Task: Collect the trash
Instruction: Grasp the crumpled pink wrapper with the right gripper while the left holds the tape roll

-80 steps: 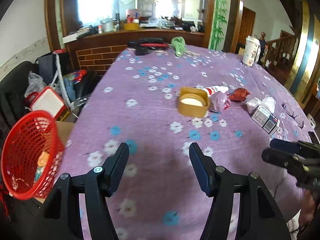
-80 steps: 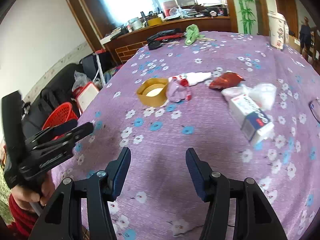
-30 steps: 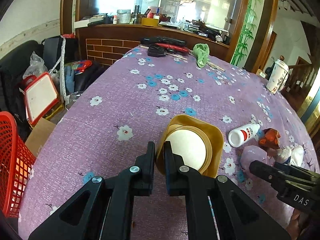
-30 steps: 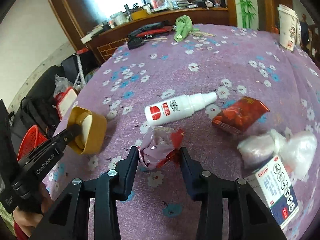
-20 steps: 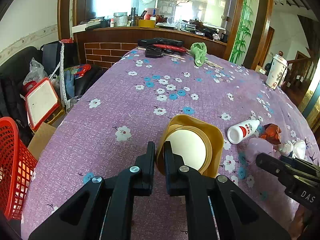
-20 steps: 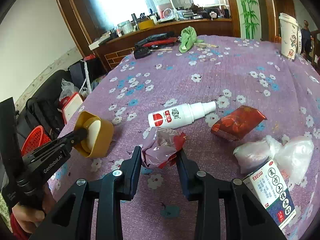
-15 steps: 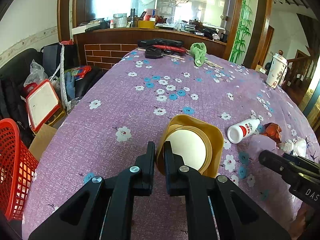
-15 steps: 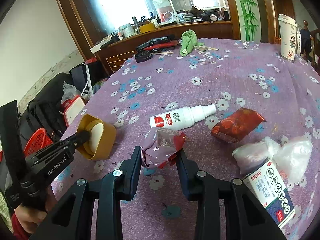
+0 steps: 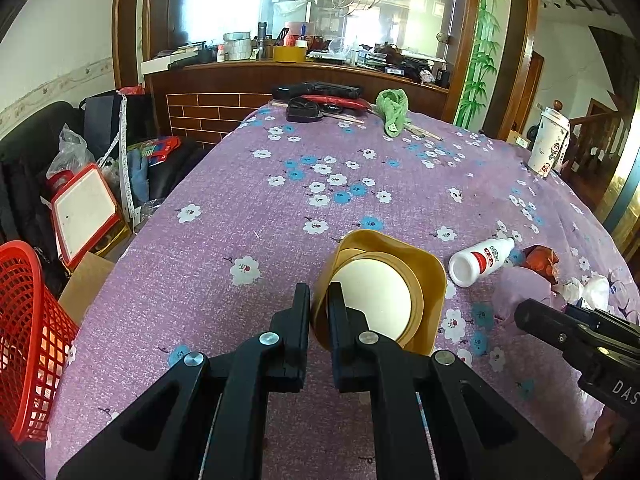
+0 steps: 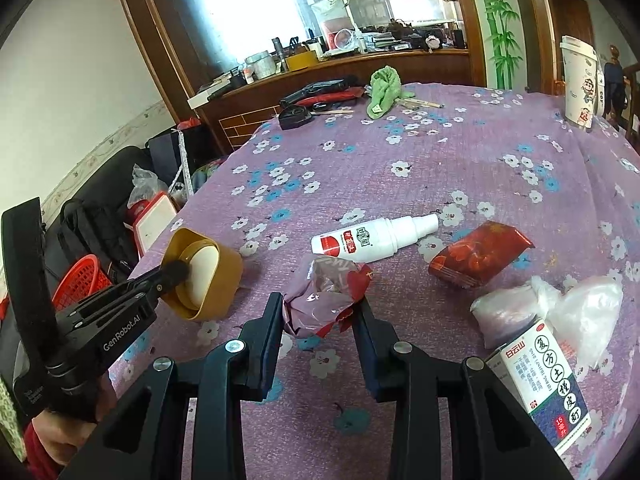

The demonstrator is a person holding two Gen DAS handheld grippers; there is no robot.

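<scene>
Your left gripper (image 9: 319, 308) pinches only the thin wall of the yellow cup (image 9: 416, 276), so the cup could twist and slip out on the way to the red basket (image 9: 28, 340) beside the table (image 9: 280, 208). Your right gripper (image 10: 318, 316) is closed on the crinkled purple wrapper (image 10: 320, 300), which is soft and could slide free. The cup looks tipped, with 1 white disc inside. A white bottle (image 10: 376, 238), a red packet (image 10: 478, 254) and a box (image 10: 546, 384) lie on the table.
</scene>
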